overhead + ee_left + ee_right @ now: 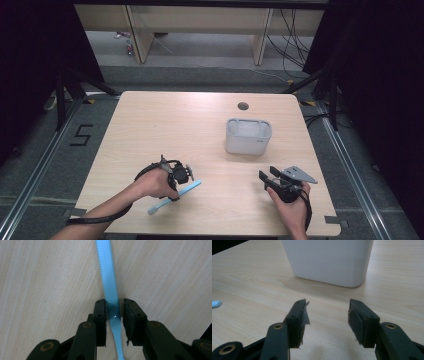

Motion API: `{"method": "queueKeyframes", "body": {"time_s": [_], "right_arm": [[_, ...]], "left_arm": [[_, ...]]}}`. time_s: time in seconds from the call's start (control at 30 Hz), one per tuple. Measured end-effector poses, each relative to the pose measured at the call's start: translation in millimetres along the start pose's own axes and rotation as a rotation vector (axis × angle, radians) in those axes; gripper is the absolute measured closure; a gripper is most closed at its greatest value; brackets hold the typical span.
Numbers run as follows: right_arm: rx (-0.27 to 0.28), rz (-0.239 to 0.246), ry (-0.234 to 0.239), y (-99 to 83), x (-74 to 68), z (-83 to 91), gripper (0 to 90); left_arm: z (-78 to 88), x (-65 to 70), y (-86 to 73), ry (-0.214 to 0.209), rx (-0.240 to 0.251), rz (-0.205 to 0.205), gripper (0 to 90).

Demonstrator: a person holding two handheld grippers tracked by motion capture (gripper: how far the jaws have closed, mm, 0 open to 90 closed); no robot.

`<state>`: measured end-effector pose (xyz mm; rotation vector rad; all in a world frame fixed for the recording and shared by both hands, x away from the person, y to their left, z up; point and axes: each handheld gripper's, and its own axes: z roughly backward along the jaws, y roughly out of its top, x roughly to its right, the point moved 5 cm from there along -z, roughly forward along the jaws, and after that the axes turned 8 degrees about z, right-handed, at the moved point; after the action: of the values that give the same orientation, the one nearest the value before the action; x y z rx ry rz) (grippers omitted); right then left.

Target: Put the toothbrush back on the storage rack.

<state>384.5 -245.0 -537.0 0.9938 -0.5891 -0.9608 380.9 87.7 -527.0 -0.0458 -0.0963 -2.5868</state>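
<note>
At the left of the table (150,115), the left claw (115,312) is taking hold of the blue toothbrush (108,277), which lies flat on the wood; its jaws straddle the handle's narrow neck, one pad touching, the other a sliver off, so the grip isn't yet firm. Next, I judge, it must squeeze fully and lift the brush toward the white holder (248,135), standing right of centre. At the right, the right claw (328,315) hovers wide open and empty, pointed at the holder's base.
</note>
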Motion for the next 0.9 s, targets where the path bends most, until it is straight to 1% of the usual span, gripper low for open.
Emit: {"method": "queueKeyframes", "body": {"time_s": [0.07, 0.13, 0.17, 0.2, 0.3, 0.33, 0.37, 0.43, 0.47, 0.5, 0.53, 0.6, 0.63, 0.67, 0.7, 0.73, 0.77, 0.8, 0.83, 0.87, 0.9], "right_arm": [[-0.005, -0.008, 0.000, 0.1, -0.5, 0.6, 49.5], [-0.008, -0.009, 0.002, 0.0, -0.5, 0.4, 49.5], [-0.007, 0.000, 0.002, -0.1, 0.0, 0.2, 49.5], [-0.007, 0.000, 0.002, -0.1, 0.0, 0.2, 49.5], [0.002, -0.005, 0.008, -0.1, -0.9, -1.1, 49.6], [-0.001, -0.007, 0.010, -0.1, -1.0, -0.7, 49.5], [-0.001, -0.007, 0.010, -0.1, -1.0, -0.7, 49.5], [0.001, -0.005, 0.009, -0.1, -0.9, -0.9, 49.5], [0.004, 0.001, 0.009, -0.1, -0.8, -0.9, 49.5], [-0.006, 0.002, 0.006, -0.3, -1.0, -0.1, 49.6], [-0.006, 0.002, 0.006, -0.3, -1.0, -0.1, 49.6], [-0.005, -0.005, 0.026, -0.3, -2.8, -1.7, 50.9], [-0.019, -0.025, 0.039, -0.7, -5.2, -0.4, 51.3], [-0.019, -0.025, 0.039, -0.7, -5.2, -0.4, 51.3], [-0.032, 0.001, 0.032, -0.8, -4.9, 0.2, 51.9], [-0.034, 0.003, 0.038, -0.7, -8.6, -0.5, 52.9], [-0.026, 0.049, 0.044, -0.1, -7.7, -1.8, 53.1], [-0.026, 0.049, 0.044, -0.1, -7.7, -1.8, 53.1], [-0.054, 0.050, 0.066, -0.6, -12.5, -2.7, 53.3], [-0.064, 0.060, 0.074, -0.3, -13.9, -2.7, 53.4], [-0.080, 0.050, 0.070, -0.2, -17.5, -2.2, 53.5]], "left_arm": [[-0.8, 0.6, -0.1, 0.002, 0.002, 0.000, 72.6], [-0.6, 0.5, -0.1, 0.006, -0.004, -0.014, 73.3], [-0.9, 0.4, 0.1, 0.008, -0.001, -0.019, 73.6], [-0.3, 0.4, 0.1, 0.009, -0.009, -0.024, 73.6], [-1.2, 1.3, 0.1, 0.015, -0.006, -0.029, 76.0], [-0.7, 1.5, -0.2, 0.022, -0.015, -0.048, 77.9], [-0.7, 1.5, -0.2, 0.022, -0.015, -0.048, 78.1], [-1.0, 2.5, -0.3, 0.034, -0.011, -0.078, 78.2], [-1.2, 4.1, -0.8, 0.031, -0.009, -0.084, 78.4], [-0.6, 4.0, -0.8, 0.032, -0.012, -0.103, 78.4], [-1.2, 4.8, -1.2, 0.026, -0.003, -0.102, 78.4], [-0.7, 3.4, -2.2, 0.025, 0.013, -0.118, 78.5], [-0.7, 3.4, -2.2, 0.025, 0.013, -0.118, 78.5], [0.0, 2.8, -2.5, 0.025, 0.021, -0.120, 78.5], [1.1, 2.3, -3.0, 0.028, 0.027, -0.122, 78.5], [4.7, 2.3, -3.9, 0.031, 0.041, -0.129, 78.6], [4.7, 2.3, -3.9, 0.031, 0.041, -0.129, 78.6], [6.4, 3.1, -4.8, 0.029, 0.045, -0.130, 78.6], [7.9, 3.5, -5.2, 0.030, 0.057, -0.136, 78.6], [9.4, 4.3, -5.7, 0.029, 0.066, -0.142, 78.6], [10.6, 5.3, -6.8, 0.028, 0.071, -0.143, 78.6]]}}
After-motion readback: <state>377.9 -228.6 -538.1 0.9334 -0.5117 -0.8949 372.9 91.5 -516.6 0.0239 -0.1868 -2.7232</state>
